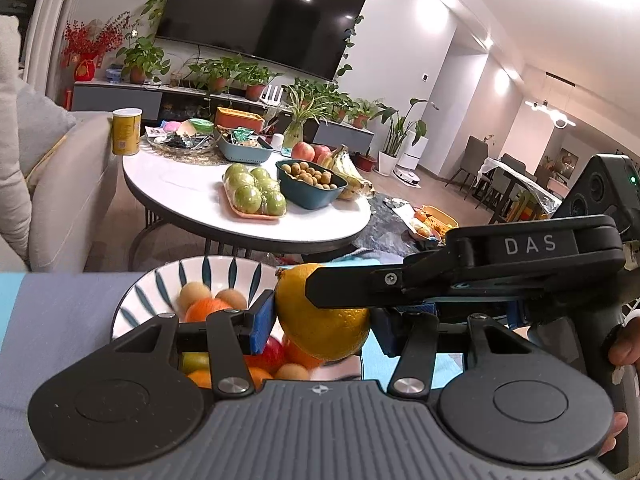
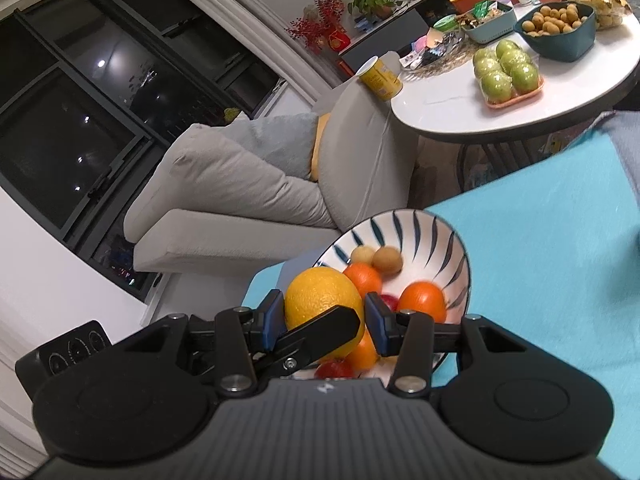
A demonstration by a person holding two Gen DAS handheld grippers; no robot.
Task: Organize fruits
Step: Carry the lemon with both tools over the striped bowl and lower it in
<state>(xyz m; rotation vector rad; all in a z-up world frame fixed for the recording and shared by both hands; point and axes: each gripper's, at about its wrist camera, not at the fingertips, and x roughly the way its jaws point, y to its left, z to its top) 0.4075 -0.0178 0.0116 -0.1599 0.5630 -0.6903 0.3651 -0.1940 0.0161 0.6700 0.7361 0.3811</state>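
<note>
Two handheld grippers meet over a fruit bowl in a living room at night. The left gripper [image 1: 322, 322] and the right gripper [image 2: 325, 316] cross at an angle, and both have their blue pads pressed to one large yellow-orange citrus fruit [image 1: 320, 332], which sits squarely between each pair of fingers. In each wrist view, one black finger of the other gripper lies across the front of the fruit. The jaws of both stand part-way apart, filled by the fruit. A person's fingertips show on the right gripper's handle.

The fruit is held clear of the table, just in front of a white bowl with dark blue stripes [image 2: 440, 232]. The bowl already contains small oranges [image 2: 422, 300], two pale brown round fruits and something red. It rests on a turquoise cloth [image 2: 540, 240].

Beyond it stands a round white table [image 1: 180, 196] bearing a tray of wrapped green apples [image 1: 256, 192], a teal bowl of small brown fruits [image 1: 312, 188], bananas [image 1: 348, 172], red apples and a yellow can near the edge. A grey sofa [image 2: 240, 184] with cushions sits beside the table, under a dark window [image 2: 80, 80]. A large television [image 1: 260, 16] hangs above a low cabinet lined with potted plants.
</note>
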